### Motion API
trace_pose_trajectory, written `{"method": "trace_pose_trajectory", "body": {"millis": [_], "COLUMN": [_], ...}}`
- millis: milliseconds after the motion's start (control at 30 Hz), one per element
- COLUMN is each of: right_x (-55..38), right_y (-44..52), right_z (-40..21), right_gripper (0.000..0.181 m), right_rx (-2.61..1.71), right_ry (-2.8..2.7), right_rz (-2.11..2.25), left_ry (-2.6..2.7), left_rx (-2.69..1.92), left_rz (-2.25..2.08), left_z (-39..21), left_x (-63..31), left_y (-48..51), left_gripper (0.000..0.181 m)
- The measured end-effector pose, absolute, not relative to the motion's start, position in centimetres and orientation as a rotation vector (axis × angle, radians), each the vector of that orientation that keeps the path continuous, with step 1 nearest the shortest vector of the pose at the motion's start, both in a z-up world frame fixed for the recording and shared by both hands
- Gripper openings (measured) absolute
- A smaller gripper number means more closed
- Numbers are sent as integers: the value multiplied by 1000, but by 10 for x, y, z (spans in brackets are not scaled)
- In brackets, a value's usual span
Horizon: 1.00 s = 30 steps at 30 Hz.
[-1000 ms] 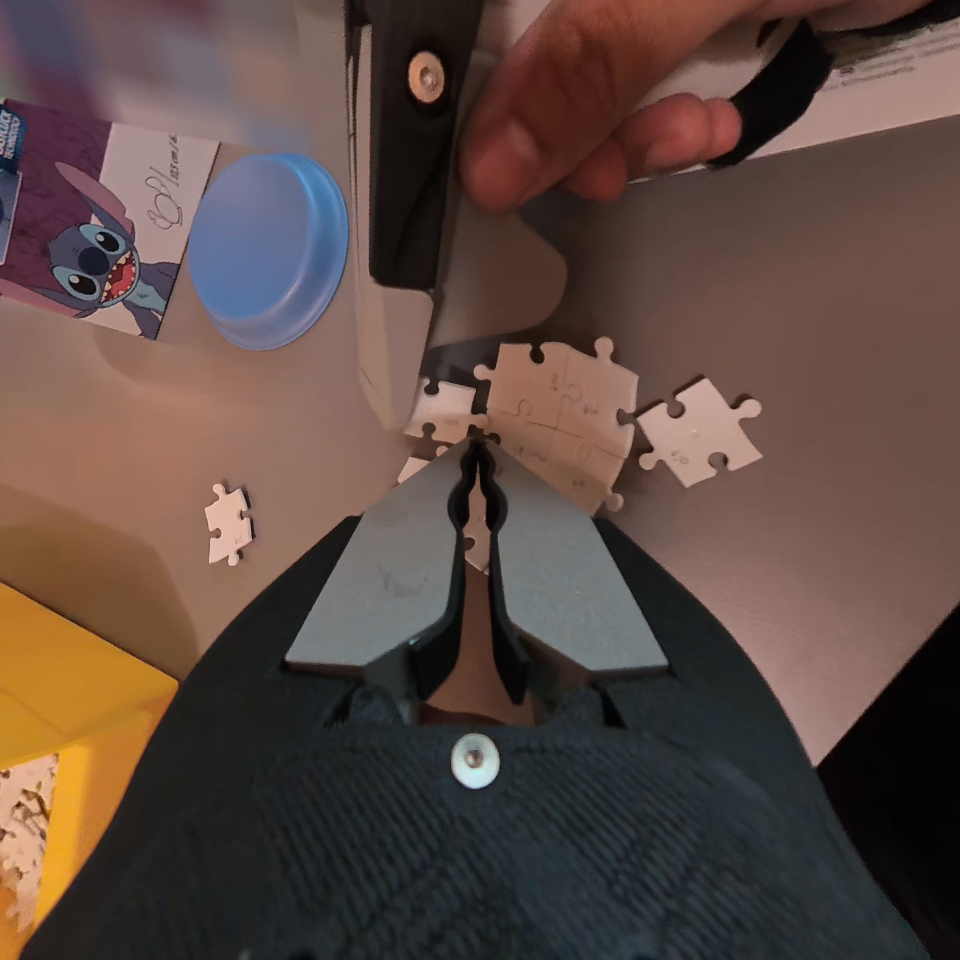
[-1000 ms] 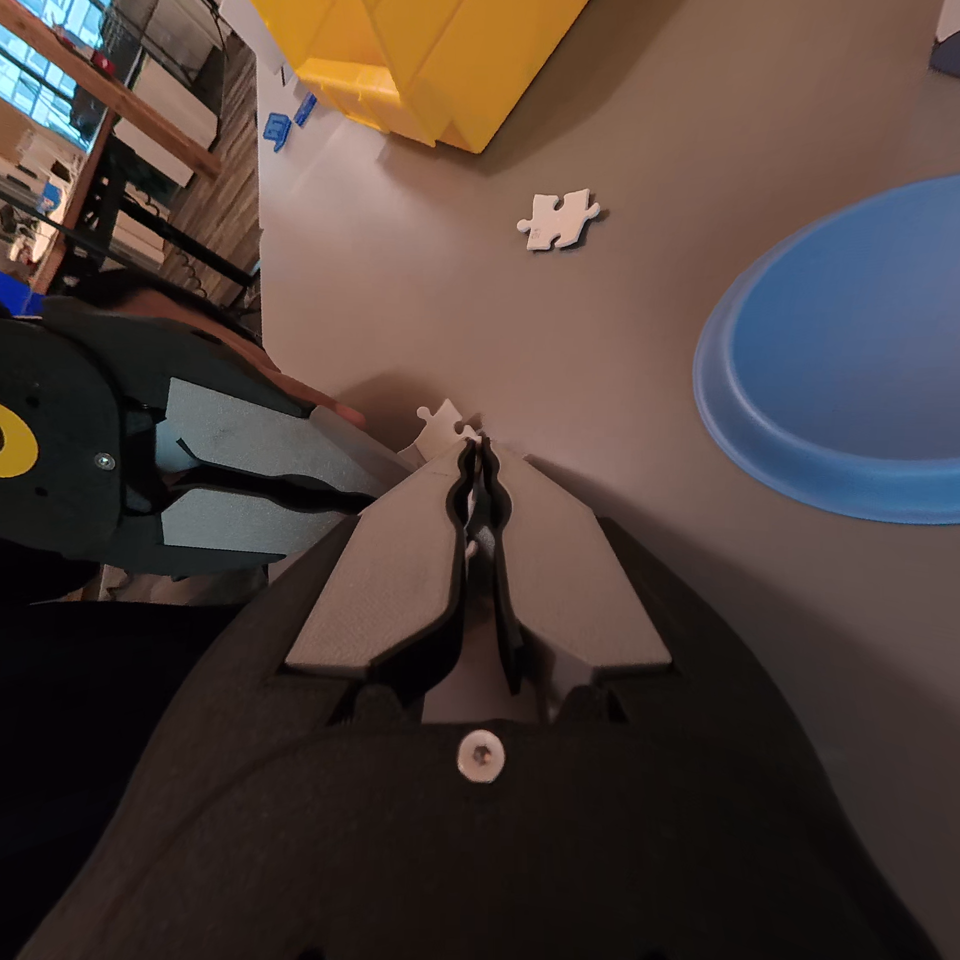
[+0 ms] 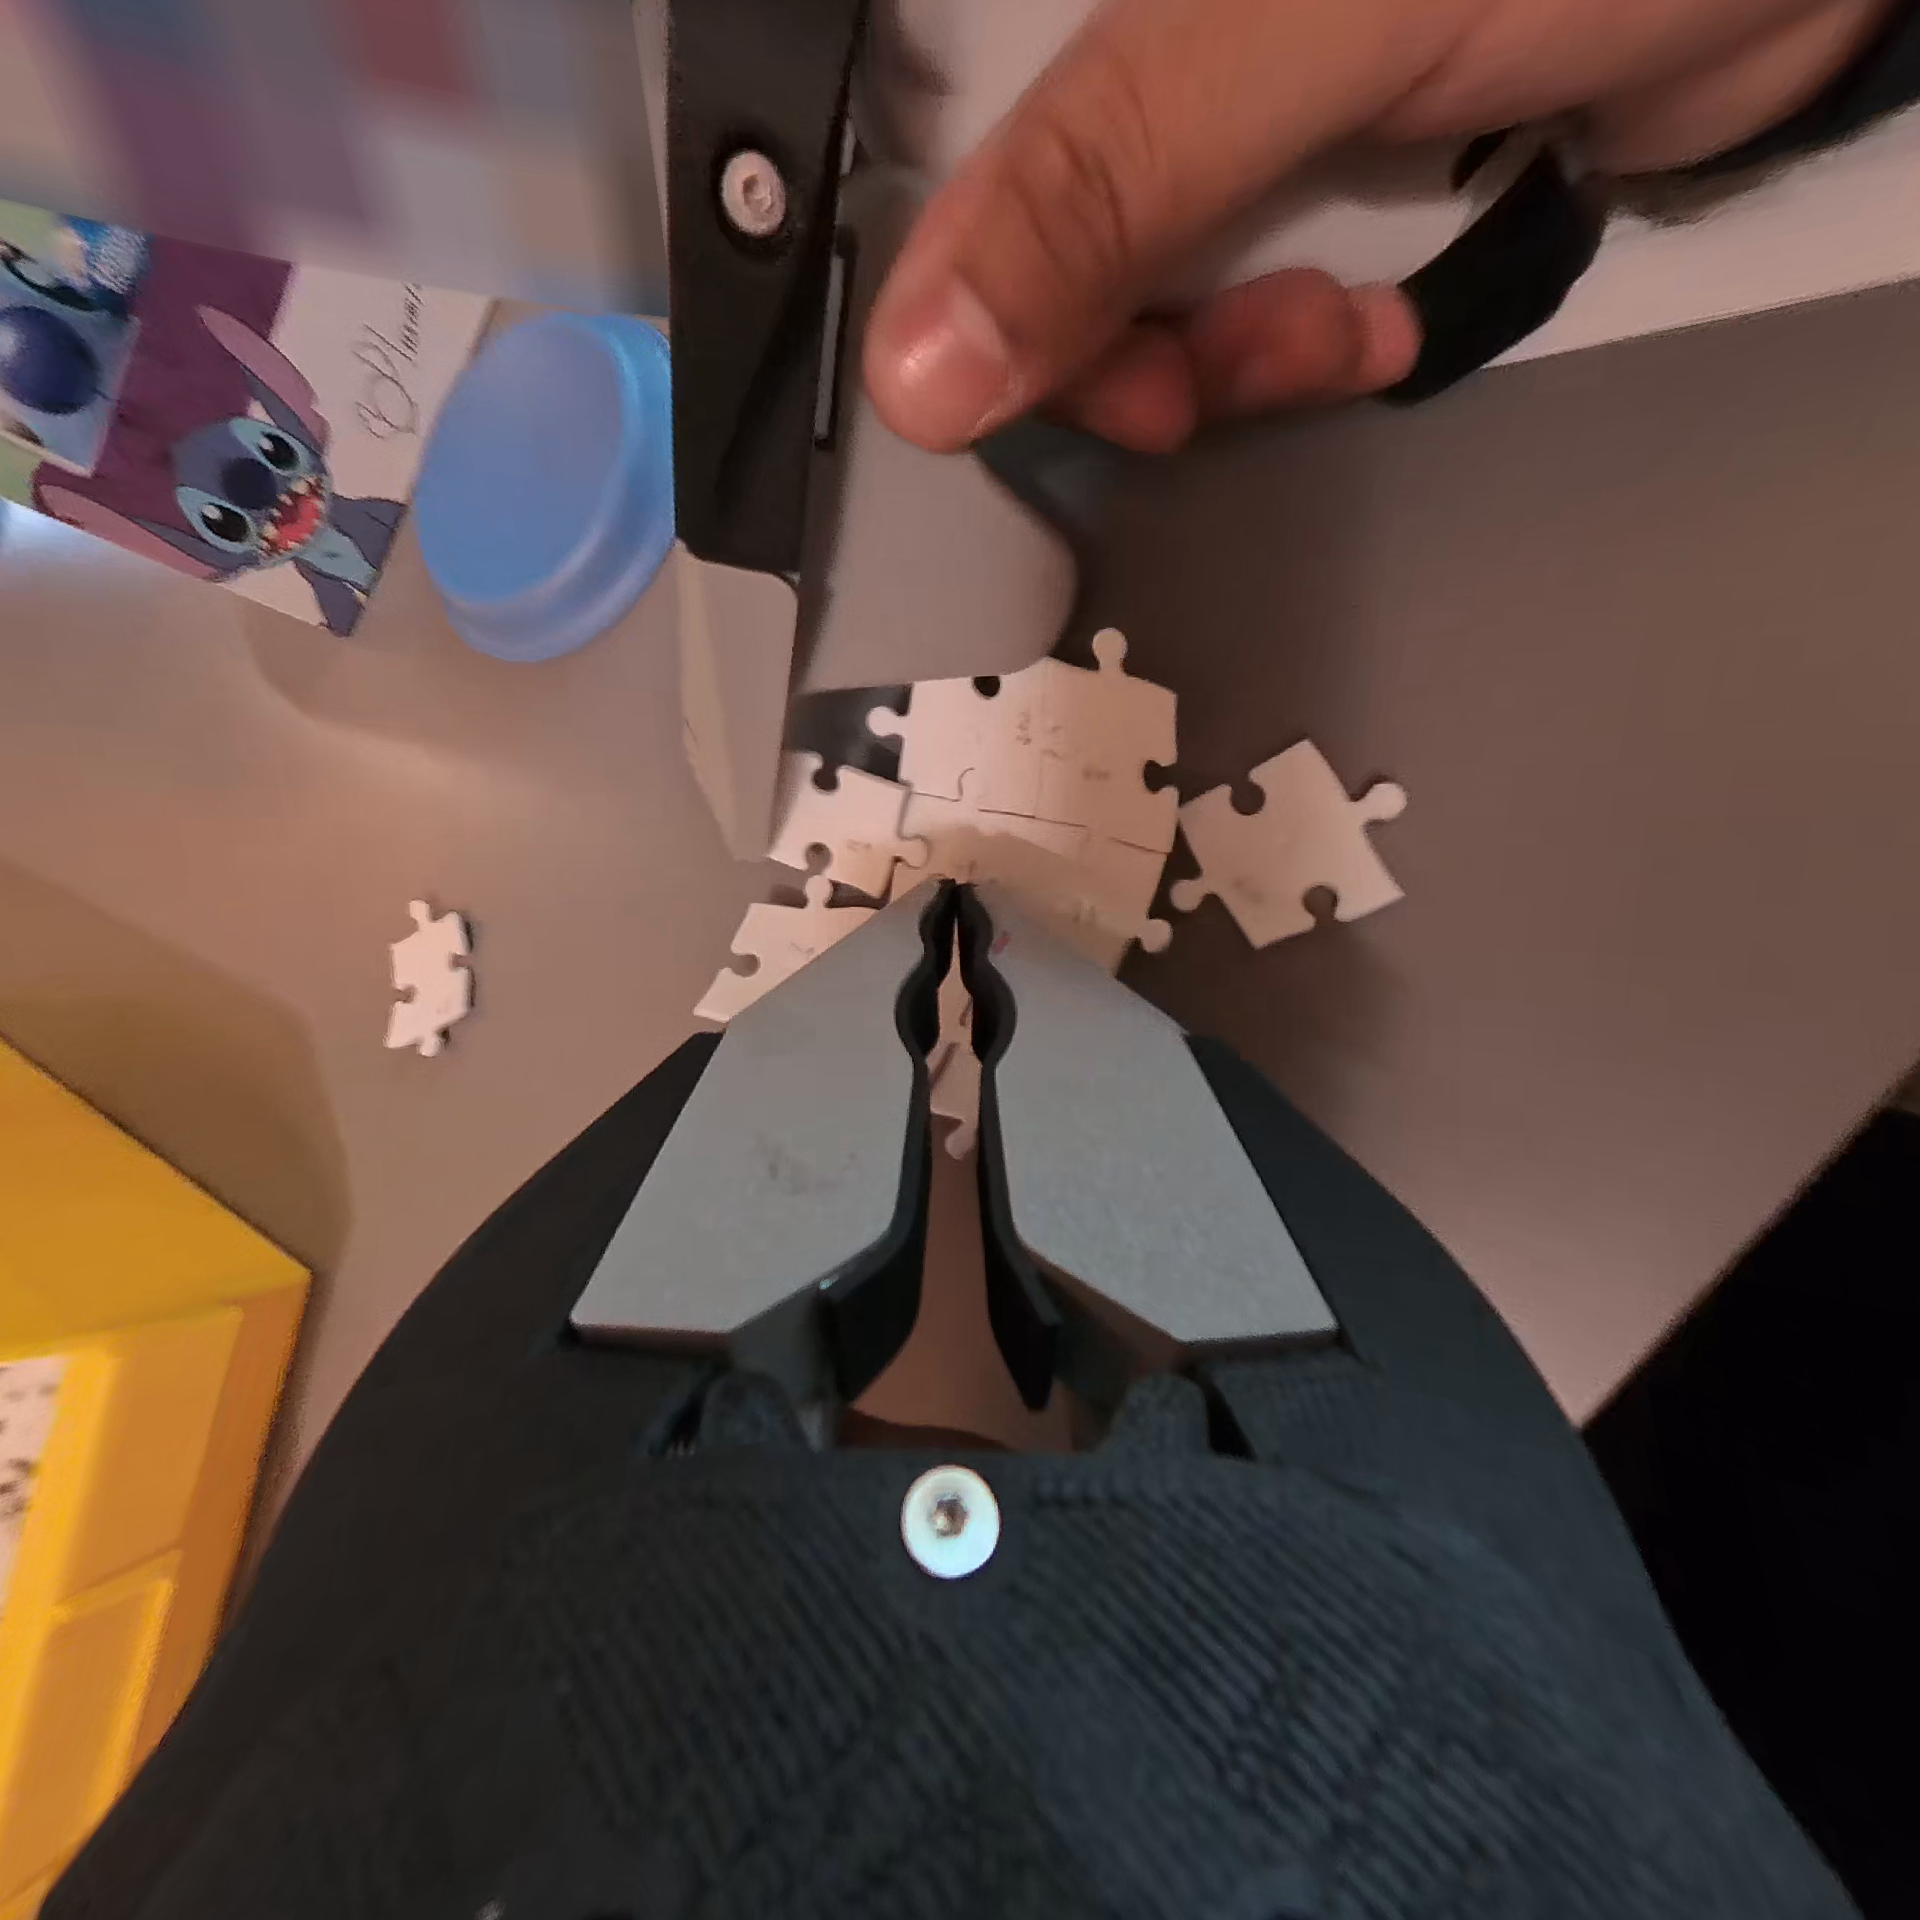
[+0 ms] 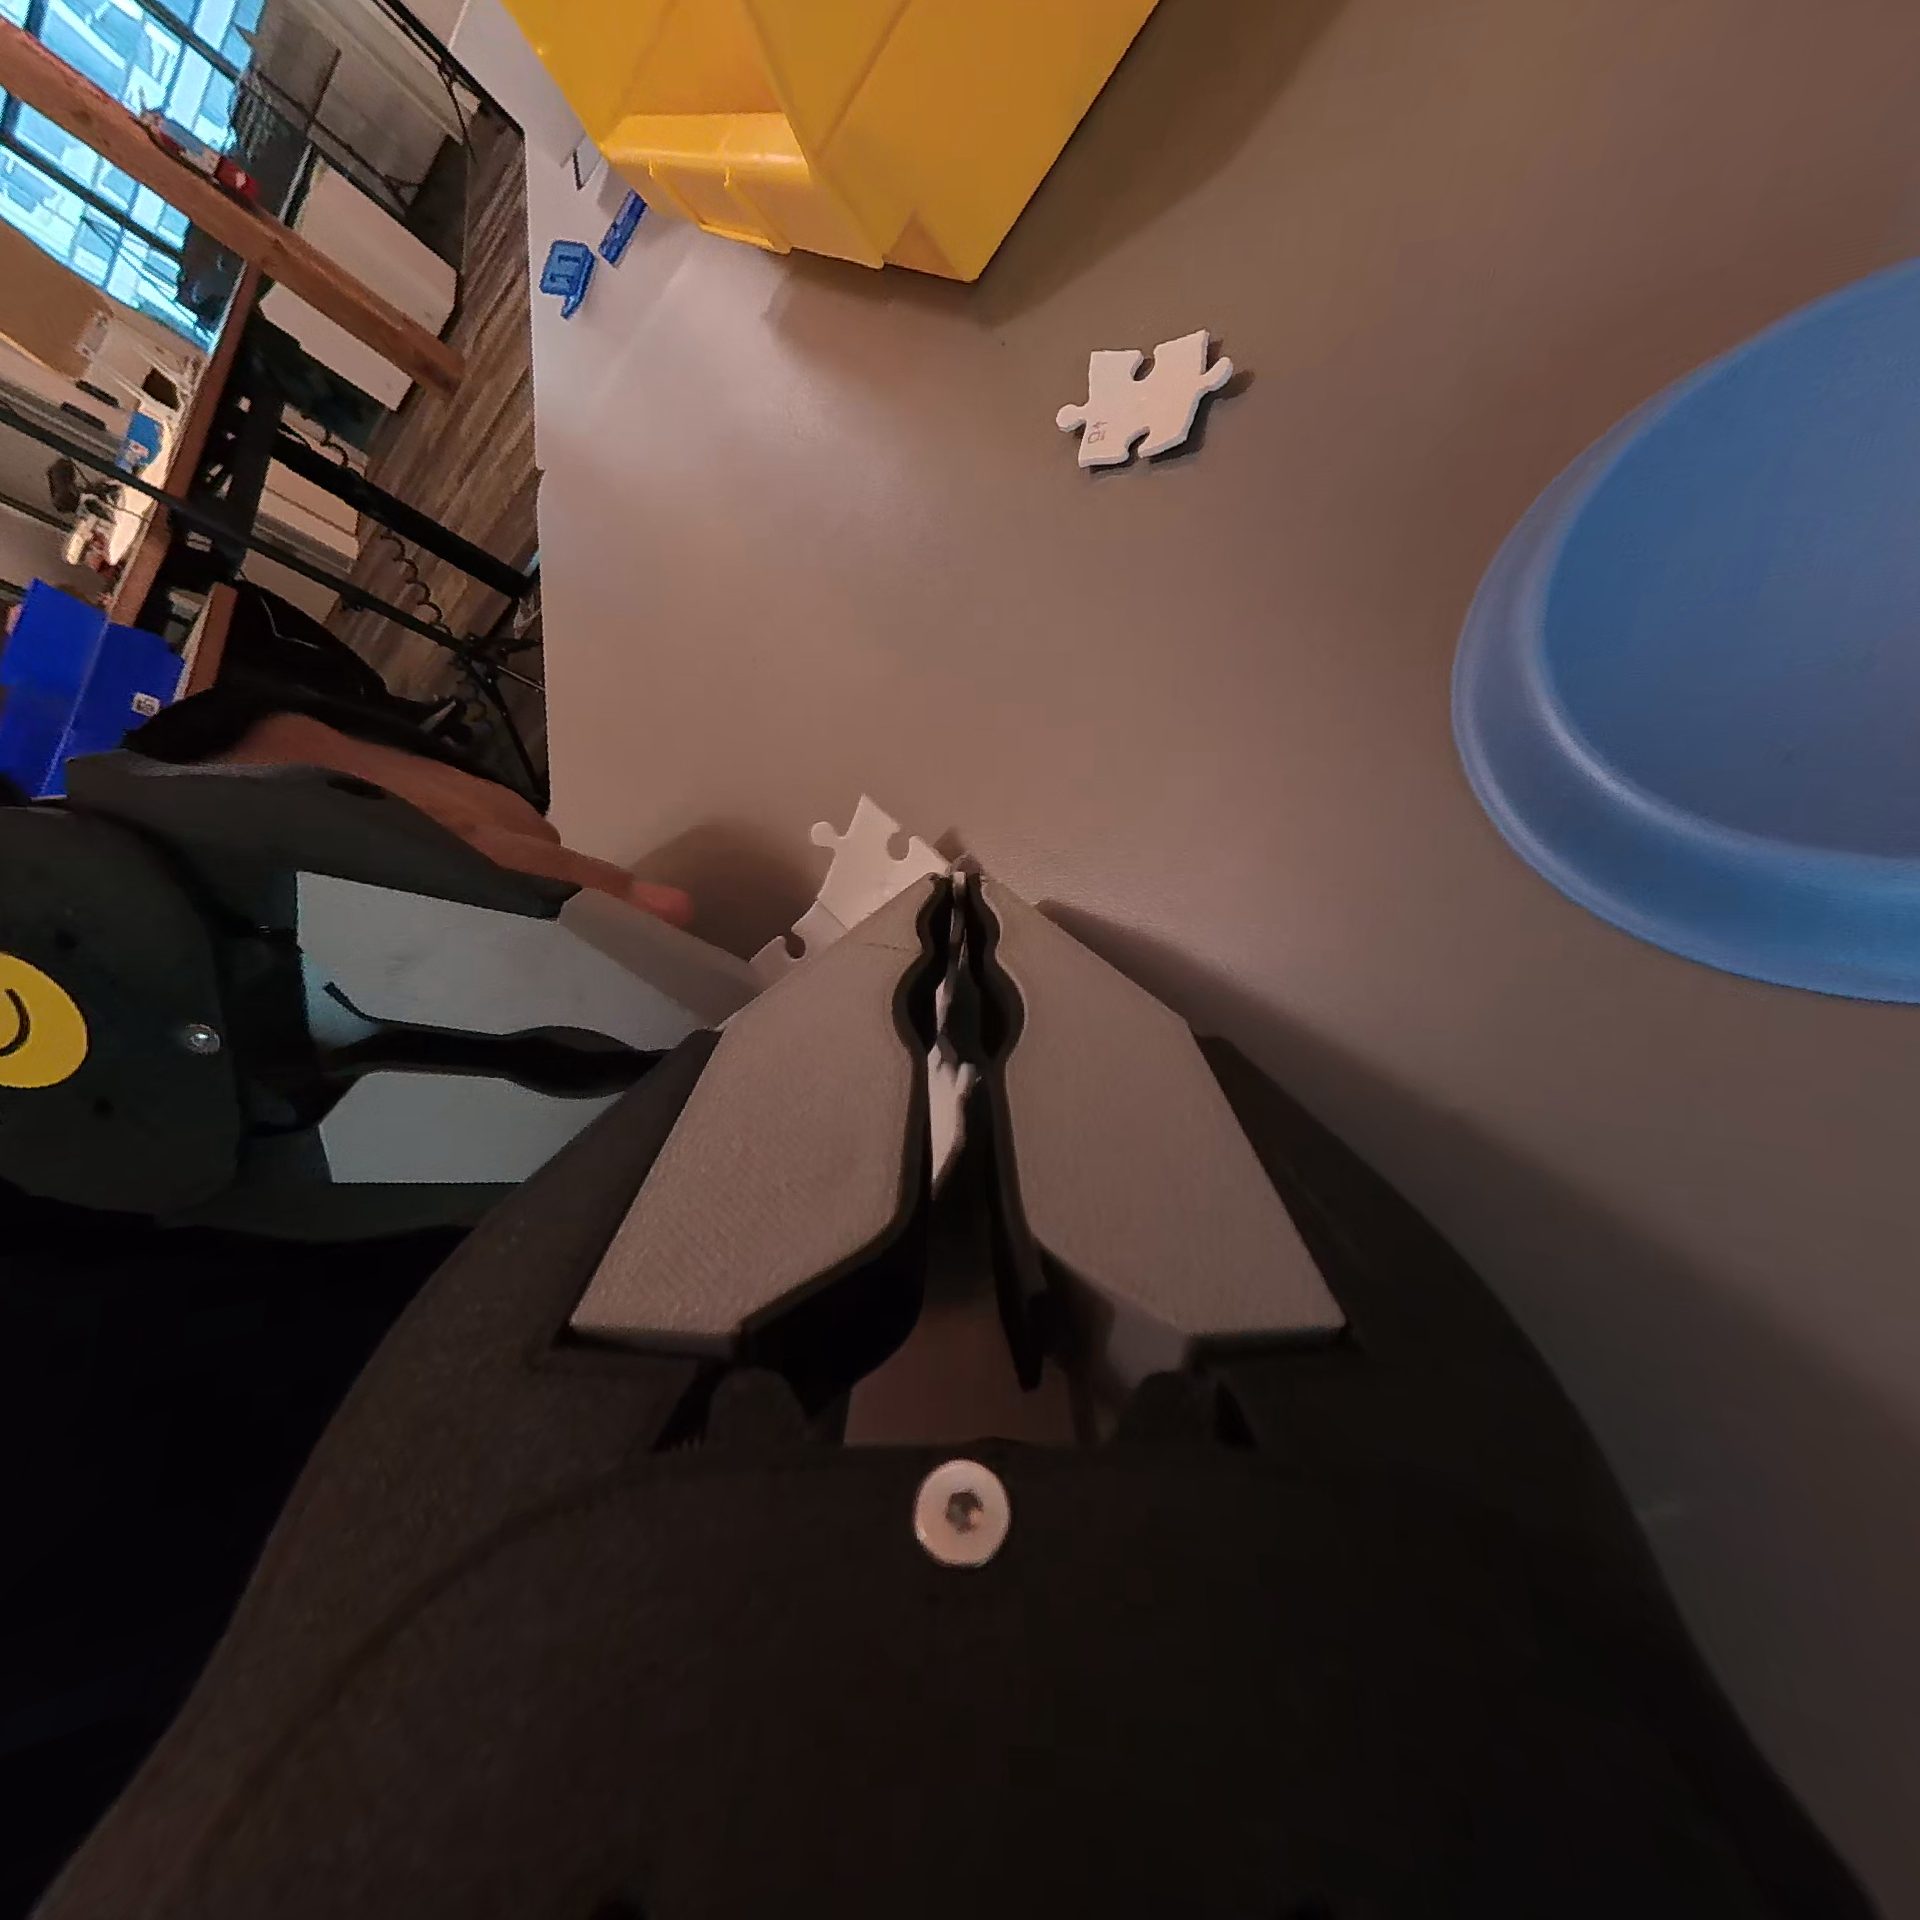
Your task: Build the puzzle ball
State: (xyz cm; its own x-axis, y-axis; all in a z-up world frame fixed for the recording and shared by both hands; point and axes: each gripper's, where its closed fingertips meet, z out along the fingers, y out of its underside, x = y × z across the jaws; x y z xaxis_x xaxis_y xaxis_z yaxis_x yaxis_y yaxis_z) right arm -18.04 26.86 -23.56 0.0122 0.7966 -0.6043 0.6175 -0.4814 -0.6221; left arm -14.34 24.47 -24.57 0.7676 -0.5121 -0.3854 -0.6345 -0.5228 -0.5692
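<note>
- Since both grippers meet at the joined puzzle section (image 3: 1039, 769), that is where the work is: several white pieces already interlocked, bowed rather than flat, held just above the grey bench (image 3: 1558, 623) near its right edge.
- Left gripper (image 3: 951, 894): fingers pressed together, pinching the near edge of the section.
- Right gripper (image 4: 961, 883): fingers likewise closed on a white piece; in its own view a sliver of white shows between them. In the left wrist view it comes in from the far side, with a hand (image 3: 1195, 208) on its handle. Whether its piece is already locked into the section I can't tell from this angle.
- Handling, my read: pieces are light, thin, stiff plastic and probably slick. Joints are the weak point, so twisting could pop the section apart. Grip on a flat body close to an edge, not on a tab.
- Loose pieces: one (image 3: 1288, 842) just right of the section, another (image 3: 431, 977) well left of it.
- Blue dish (image 3: 540, 488) sits toward the far-left side, beside a cartoon picture card (image 3: 208, 447); yellow bin (image 3: 125, 1351) at the near-left corner.
- Obstruction: the two gripper noses crowd each other at the section, leaving little room to rotate.
</note>
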Motion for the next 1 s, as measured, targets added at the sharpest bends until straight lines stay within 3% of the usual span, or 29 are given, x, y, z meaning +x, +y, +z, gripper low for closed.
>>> {"method": "trace_pose_trajectory", "body": {"millis": [1000], "right_x": [-182], "right_y": [266], "right_z": [-237], "right_gripper": [0], "right_rx": [-2129], "right_ry": [-1486], "right_rz": [1498], "left_ry": [799], "left_rx": [-2222], "left_rz": [220], "left_z": [-245], "left_x": [-147], "left_y": [249], "left_gripper": [0]}}
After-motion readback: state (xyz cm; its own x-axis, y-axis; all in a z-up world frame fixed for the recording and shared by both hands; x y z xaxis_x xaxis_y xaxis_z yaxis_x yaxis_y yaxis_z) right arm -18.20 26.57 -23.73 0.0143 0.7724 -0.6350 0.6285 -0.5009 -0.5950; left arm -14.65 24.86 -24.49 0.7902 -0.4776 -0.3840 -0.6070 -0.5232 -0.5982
